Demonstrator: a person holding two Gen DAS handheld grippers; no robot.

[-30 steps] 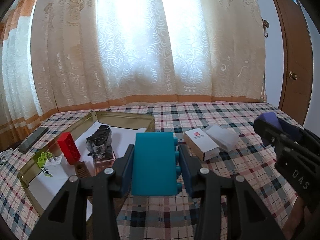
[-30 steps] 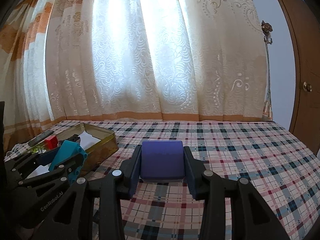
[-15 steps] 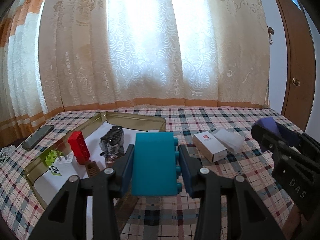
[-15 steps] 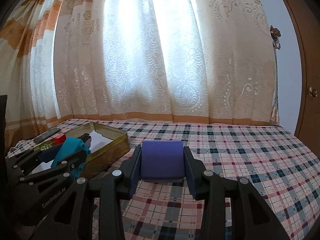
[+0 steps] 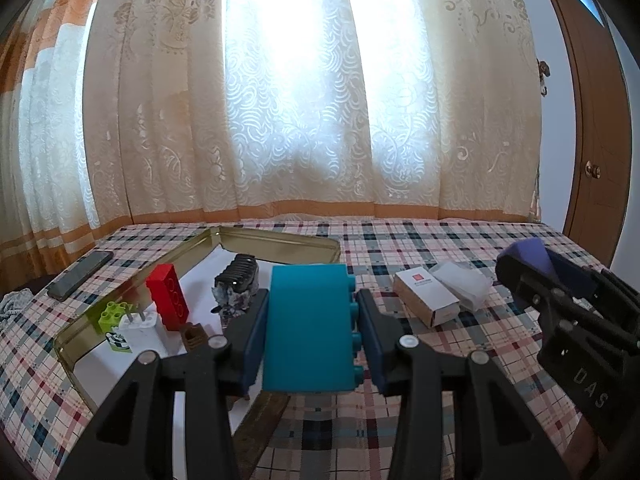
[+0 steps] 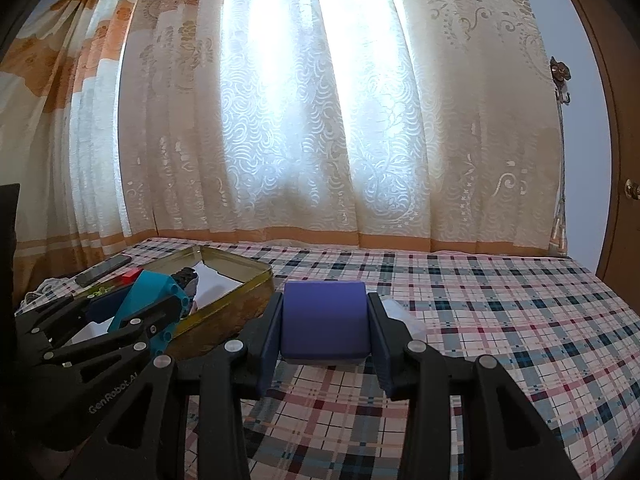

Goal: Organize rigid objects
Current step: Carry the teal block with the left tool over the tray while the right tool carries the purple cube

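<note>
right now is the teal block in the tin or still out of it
Out. The teal block is clamped between the left gripper's fingers, raised in front of the gold tin, not resting inside.

A teal block (image 5: 310, 326), purple block (image 6: 325, 322), red brick (image 5: 167, 296), gold tin (image 5: 280, 242), plaid cloth (image 5: 440, 240).

Two grippers show: the left gripper (image 5: 312, 328) clamps one teal building block (image 5: 308, 328), and the right gripper (image 6: 325, 326) clamps one purple block (image 6: 325, 322). One gold tin tray (image 5: 280, 238) holds one red brick (image 5: 167, 296), one lime-green brick (image 5: 112, 313), one white plug adapter (image 5: 140, 330), one small brown piece (image 5: 195, 335) and one dark ridged object (image 5: 238, 278). On the plaid cloth (image 5: 440, 248) lie two white boxes, one with a red mark (image 5: 426, 298) and one plain (image 5: 460, 282), plus one phone (image 5: 80, 274).
</note>
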